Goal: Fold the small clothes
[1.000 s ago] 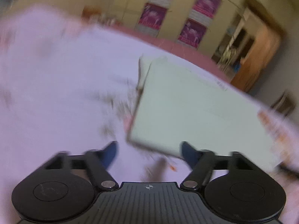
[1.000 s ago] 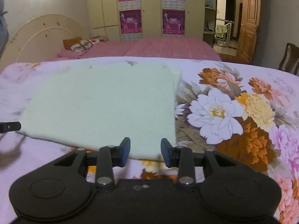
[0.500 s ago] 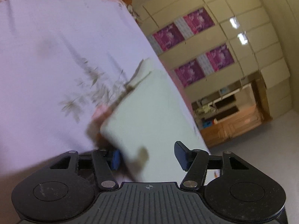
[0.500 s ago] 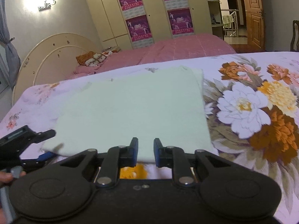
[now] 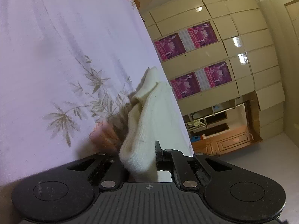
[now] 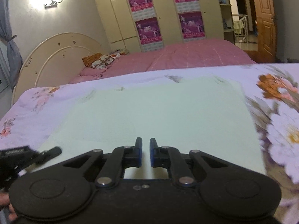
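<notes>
**No legible writing in either view**

The magenta posters (image 6: pixel 190 25) on the cream wardrobe doors (image 6: pixel 166 18) carry lines of print, but it is too small and blurred to read from the right wrist, and the same posters (image 5: pixel 202 82) seen from the left wrist are no clearer. A pale label on the left hand-held gripper (image 6: pixel 13 152) shows marks that cannot be made out.

Pale cream knit cloth (image 6: pixel 158 112) lay flat, rectangular, on floral bedsheet; far edge showed layered fold. Near-left corner (image 5: pixel 138 149) was lifted, bunched, ribbed texture visible, pinched off sheet; rest stayed spread.
</notes>
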Available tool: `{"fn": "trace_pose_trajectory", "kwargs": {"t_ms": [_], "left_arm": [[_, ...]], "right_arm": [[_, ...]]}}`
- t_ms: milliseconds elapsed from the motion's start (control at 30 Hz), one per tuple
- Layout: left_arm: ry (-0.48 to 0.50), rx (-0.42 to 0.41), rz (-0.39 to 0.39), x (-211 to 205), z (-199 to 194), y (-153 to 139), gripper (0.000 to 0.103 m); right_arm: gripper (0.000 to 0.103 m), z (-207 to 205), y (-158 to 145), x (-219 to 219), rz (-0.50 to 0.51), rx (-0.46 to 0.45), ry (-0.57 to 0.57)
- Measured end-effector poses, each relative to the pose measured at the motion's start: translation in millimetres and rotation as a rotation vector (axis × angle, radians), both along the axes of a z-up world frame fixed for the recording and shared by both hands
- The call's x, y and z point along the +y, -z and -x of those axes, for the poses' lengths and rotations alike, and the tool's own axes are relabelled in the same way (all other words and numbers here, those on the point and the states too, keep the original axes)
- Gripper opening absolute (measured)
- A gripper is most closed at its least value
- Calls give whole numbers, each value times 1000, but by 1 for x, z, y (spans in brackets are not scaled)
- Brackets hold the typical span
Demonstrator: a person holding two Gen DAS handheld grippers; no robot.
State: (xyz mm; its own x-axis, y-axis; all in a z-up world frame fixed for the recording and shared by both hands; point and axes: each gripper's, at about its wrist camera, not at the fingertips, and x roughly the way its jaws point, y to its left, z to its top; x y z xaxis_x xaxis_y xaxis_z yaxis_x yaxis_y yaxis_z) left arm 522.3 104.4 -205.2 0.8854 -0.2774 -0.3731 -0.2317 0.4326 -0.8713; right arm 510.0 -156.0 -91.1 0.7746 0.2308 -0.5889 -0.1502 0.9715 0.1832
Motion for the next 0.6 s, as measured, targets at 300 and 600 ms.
{"fn": "trace_pose_trajectory", "kwargs": {"t_ms": [300,600], "left_arm": [[32,25,-59,0,-9,-5,7],[180,81,-412,-28,-29,-79,7]], "right_arm": [[5,-11,27,18,25,30,-35],[2,-15,25,-4,-97,75,-34]]}}
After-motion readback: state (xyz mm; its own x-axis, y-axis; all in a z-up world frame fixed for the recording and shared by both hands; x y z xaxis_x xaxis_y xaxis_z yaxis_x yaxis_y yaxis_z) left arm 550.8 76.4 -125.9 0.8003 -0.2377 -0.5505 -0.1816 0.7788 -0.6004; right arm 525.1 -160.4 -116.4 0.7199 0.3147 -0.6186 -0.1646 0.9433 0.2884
